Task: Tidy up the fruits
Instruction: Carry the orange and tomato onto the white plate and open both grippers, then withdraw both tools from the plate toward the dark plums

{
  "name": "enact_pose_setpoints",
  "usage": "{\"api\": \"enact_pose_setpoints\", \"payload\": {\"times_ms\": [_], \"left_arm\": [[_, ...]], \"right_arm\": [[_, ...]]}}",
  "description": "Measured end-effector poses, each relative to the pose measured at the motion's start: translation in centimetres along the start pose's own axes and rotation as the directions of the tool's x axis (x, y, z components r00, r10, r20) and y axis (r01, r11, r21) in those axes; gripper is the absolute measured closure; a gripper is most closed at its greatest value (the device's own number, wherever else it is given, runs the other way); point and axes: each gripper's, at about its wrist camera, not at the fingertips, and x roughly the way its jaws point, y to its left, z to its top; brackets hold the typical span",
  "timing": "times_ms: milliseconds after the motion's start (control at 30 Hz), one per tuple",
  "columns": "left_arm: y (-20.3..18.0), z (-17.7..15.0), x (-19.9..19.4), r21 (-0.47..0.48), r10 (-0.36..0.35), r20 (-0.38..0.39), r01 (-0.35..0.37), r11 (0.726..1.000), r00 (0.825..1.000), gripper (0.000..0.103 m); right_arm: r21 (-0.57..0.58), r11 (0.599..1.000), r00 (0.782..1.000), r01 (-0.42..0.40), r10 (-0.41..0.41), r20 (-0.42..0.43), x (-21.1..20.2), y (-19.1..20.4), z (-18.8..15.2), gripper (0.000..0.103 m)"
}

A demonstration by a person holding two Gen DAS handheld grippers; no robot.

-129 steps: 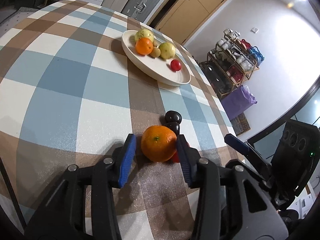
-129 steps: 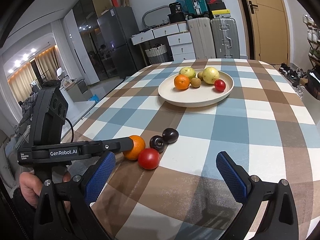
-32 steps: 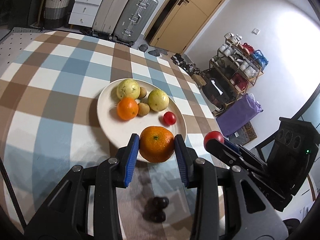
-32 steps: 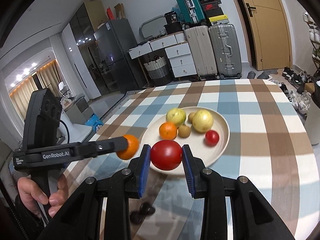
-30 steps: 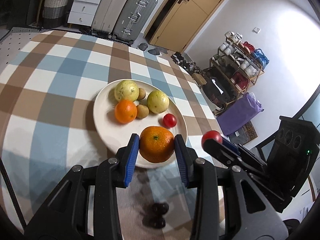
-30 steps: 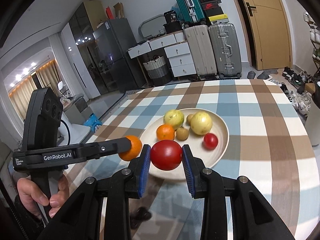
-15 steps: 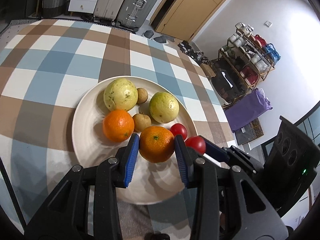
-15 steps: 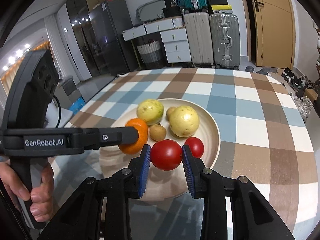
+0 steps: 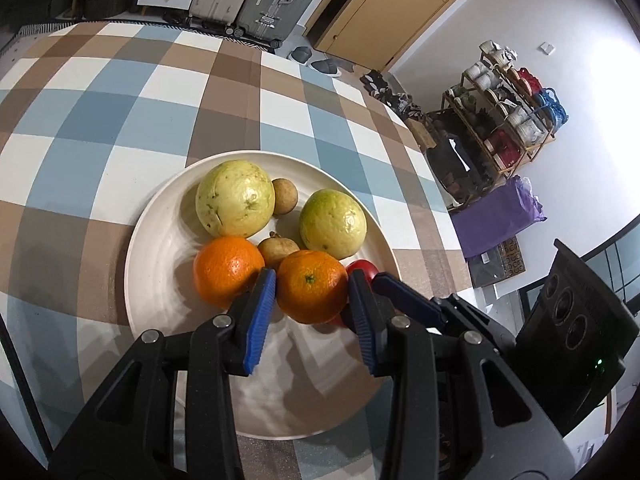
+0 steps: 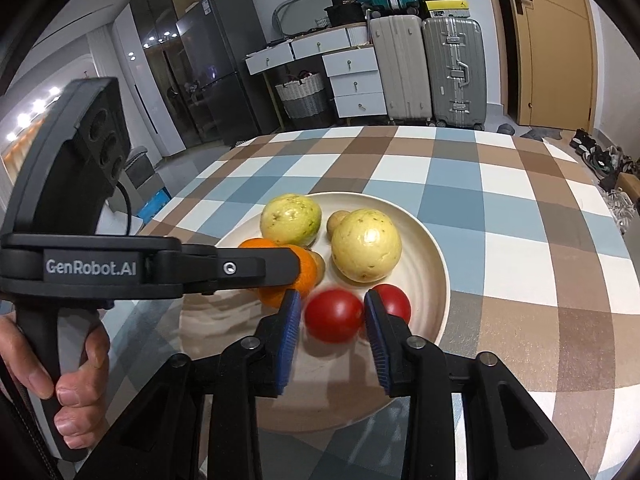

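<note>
A cream plate [image 9: 160, 280] holds two pale green guavas [image 9: 235, 199], an orange [image 9: 226, 270], two small brown fruits and a small red tomato [image 10: 394, 300]. My left gripper [image 9: 311, 280] is shut on a second orange [image 9: 312, 286] just above the plate, beside the first orange. My right gripper [image 10: 332, 300] hovers low over the plate's near side. Its jaws are opening: a larger red tomato [image 10: 334, 314], blurred, sits between the pads with a gap on each side. The left gripper's fingers [image 10: 240, 268] cross the right wrist view.
The plate stands on a round table with a blue, brown and white checked cloth [image 9: 120, 92]. A hand [image 10: 76, 392] holds the left gripper's handle. Suitcases [image 10: 448, 68], drawers and a fridge stand beyond the table; a rack [image 9: 504, 120] is at the right.
Both grippers came forward and down over the plate with their fruit. The right jaws have parted from the red tomato, which now looks blurred. The left still grips its orange.
</note>
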Motion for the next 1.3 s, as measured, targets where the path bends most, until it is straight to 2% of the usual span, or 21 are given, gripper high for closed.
{"api": "enact_pose_setpoints", "payload": {"times_ms": [33,100,200,467,833,900,967,1133,1267,1300], "left_arm": [[0.0,0.0,-0.2,-0.002,-0.015,0.003,0.015,1.000,1.000,0.070],[0.0,-0.1,-0.7,-0.003,-0.020,0.009,0.020,1.000,1.000,0.068],[-0.3,-0.4,-1.2,-0.001,-0.040,0.007,0.040,0.999,0.999,0.068],[-1.2,-1.9,-4.4,0.010,-0.022,0.036,0.021,1.000,0.999,0.068],[-2.9,-6.3,-10.0,0.073,0.052,0.089,-0.058,0.996,0.995,0.068],[-3.3,-7.4,-11.1,0.092,0.068,0.105,-0.078,0.993,0.992,0.065],[-3.7,-8.6,-12.1,0.105,0.081,0.122,-0.094,0.990,0.989,0.057],[-4.7,-11.6,-14.1,0.145,0.097,0.149,-0.119,0.982,0.984,0.055],[-4.7,-14.0,-15.4,0.155,0.130,0.178,-0.158,0.975,0.975,0.036],[-4.6,-14.3,-15.6,0.154,0.133,0.182,-0.162,0.975,0.974,0.035]], "right_arm": [[0.006,1.000,1.000,-0.005,0.005,0.010,-0.2,-0.1,0.0,0.056],[0.012,1.000,1.000,0.000,0.000,0.030,-0.7,-0.2,0.0,0.053],[0.020,1.000,0.999,-0.001,0.000,0.055,-1.8,-0.3,-0.2,0.054],[0.032,0.999,0.996,0.027,-0.030,0.086,-5.3,-0.2,-1.2,0.054],[0.010,1.000,0.987,0.021,-0.022,0.160,-10.8,2.3,-1.9,0.054],[0.009,1.000,0.985,0.020,-0.022,0.171,-11.7,2.9,-2.2,0.052],[0.015,1.000,0.983,0.017,-0.019,0.182,-12.4,3.4,-2.5,0.049],[0.010,1.000,0.981,0.006,-0.008,0.194,-13.8,4.7,-3.4,0.042],[0.012,1.000,0.979,0.006,-0.009,0.203,-14.7,5.4,-4.2,0.035],[0.014,1.000,0.979,0.007,-0.010,0.205,-14.9,5.6,-4.4,0.034]]}}
